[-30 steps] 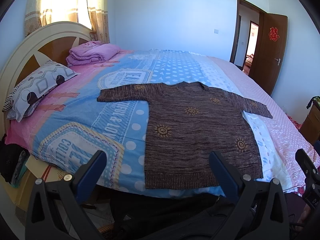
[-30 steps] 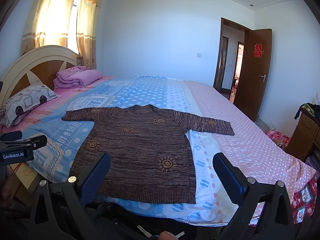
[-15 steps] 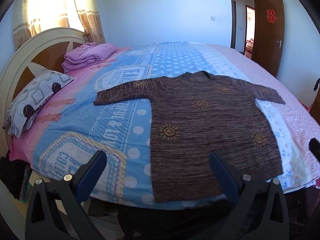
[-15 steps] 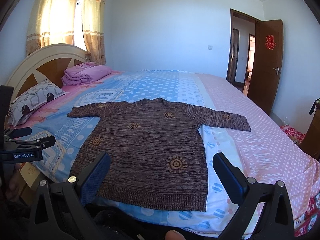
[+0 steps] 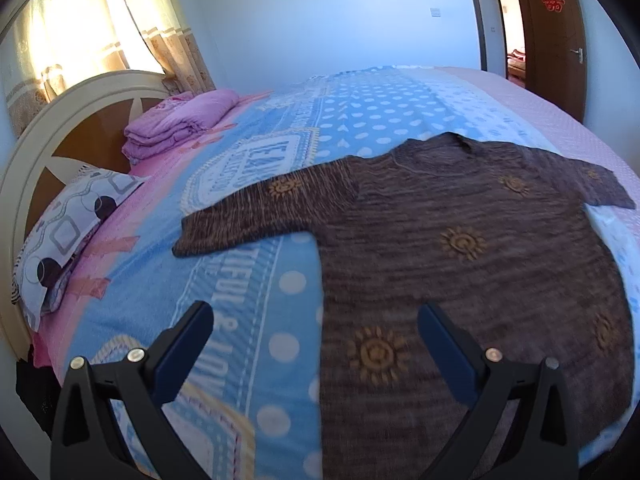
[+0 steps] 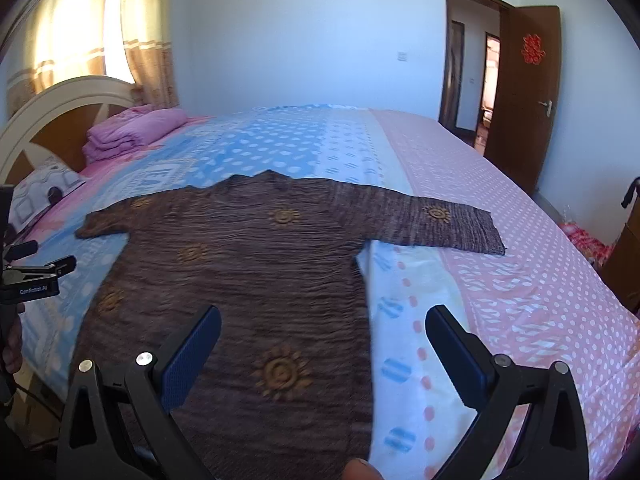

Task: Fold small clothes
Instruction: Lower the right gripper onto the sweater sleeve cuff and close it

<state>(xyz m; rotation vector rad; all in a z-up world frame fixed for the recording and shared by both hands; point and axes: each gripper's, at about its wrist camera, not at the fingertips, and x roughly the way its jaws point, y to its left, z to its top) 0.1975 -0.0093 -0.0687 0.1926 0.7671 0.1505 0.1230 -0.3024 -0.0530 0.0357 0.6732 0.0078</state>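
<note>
Brown sweater [image 5: 460, 248] lies flat beneath both tools — left tool [image 5: 316, 344], right tool [image 6: 322, 344] — spread wide, empty.

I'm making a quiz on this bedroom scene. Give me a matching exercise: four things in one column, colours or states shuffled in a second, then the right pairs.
Things:
1. sweater
2. folded blanket
3. door
4. left gripper

Colours or states:
A. purple
B. open and empty
C. brown knit, spread flat on the bed
D. brown wood, standing open

Pairs: 1-C, 2-A, 3-D, 4-B
</note>
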